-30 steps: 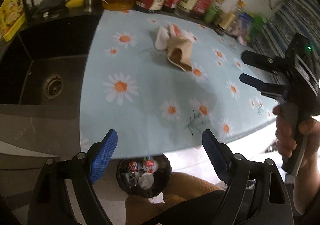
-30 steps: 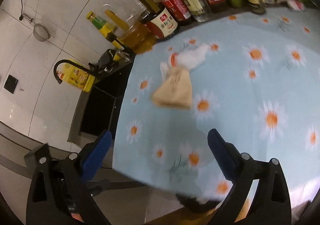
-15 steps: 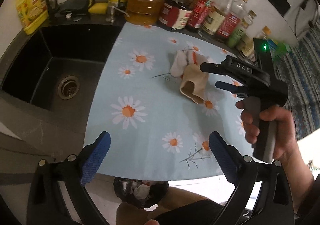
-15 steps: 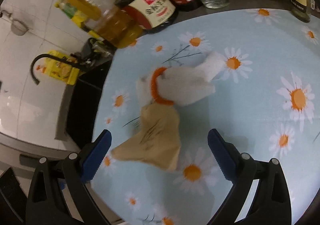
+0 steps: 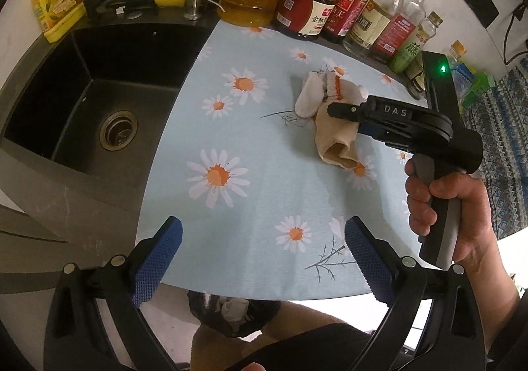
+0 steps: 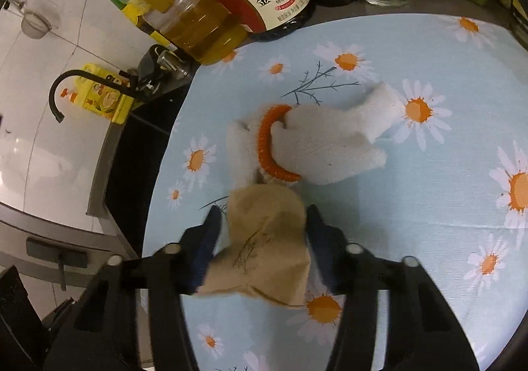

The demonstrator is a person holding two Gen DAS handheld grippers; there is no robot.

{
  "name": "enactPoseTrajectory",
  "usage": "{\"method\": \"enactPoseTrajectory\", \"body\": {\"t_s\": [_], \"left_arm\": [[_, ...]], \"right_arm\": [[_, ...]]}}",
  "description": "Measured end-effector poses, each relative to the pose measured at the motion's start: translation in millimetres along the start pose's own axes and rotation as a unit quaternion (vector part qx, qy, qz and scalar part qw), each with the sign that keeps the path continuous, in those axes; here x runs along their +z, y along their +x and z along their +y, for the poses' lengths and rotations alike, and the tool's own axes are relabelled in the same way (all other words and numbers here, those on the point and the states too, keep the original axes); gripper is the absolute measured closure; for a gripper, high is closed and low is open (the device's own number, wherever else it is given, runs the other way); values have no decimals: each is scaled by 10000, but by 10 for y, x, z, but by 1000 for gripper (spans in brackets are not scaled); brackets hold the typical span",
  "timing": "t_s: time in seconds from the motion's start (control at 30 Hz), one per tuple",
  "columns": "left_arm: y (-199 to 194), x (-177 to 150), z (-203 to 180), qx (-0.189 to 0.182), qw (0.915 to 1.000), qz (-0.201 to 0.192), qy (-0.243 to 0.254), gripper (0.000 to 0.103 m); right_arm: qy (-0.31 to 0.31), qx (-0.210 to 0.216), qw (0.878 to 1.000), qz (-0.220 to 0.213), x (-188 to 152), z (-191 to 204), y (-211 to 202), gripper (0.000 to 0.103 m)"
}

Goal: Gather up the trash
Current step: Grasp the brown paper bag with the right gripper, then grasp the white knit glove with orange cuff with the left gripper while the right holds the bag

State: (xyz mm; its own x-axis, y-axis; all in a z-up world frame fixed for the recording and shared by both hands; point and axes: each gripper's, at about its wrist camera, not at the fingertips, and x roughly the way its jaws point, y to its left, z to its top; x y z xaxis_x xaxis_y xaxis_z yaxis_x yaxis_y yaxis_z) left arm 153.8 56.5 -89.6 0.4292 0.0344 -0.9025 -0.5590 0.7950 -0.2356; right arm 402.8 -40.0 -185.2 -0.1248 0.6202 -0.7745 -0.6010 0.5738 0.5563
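While your right gripper (image 6: 260, 226) pinches the tan sock (image 6: 264, 245), its toe touches the white glove (image 6: 323, 140), which may drag along. Your left gripper (image 5: 264, 249) idles, fingers spread, holding nothing

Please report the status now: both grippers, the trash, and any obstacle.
Right gripper closing around tan sock, not yet lifted. Left gripper open, empty. White glove touches sock. Bin below counter edge.

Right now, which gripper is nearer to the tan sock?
Right. The right gripper has its fingers on both sides of the tan sock; the left gripper hangs open at the table's near edge.
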Motion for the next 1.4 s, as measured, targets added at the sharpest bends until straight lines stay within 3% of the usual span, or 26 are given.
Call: {"method": "enactPoseTrajectory", "body": {"t_s": [0.3, 0.63, 0.93, 1.17, 1.4], "left_arm": [[21, 108, -54, -73, 9997, 5, 224, 7], [153, 470, -279, -190, 9946, -41, 1023, 7], [671, 1029, -726, -236, 9851, -17, 1704, 7], [1158, 1342, -1023, -289, 9778, 299, 2053, 7], [1544, 1492, -1265, 89, 9655, 412, 2569, 7]], "right_arm": [[84, 128, 9995, -266, -70, -40, -233, 54], [419, 305, 9950, -857, -337, -299, -868, 54], [816, 172, 9881, -1294, -795, -646, -1358, 54], [1230, -22, 9806, -1525, -1179, -915, -1594, 54], [1507, -178, 9741, -1675, -1410, -1083, -1735, 54]]}}
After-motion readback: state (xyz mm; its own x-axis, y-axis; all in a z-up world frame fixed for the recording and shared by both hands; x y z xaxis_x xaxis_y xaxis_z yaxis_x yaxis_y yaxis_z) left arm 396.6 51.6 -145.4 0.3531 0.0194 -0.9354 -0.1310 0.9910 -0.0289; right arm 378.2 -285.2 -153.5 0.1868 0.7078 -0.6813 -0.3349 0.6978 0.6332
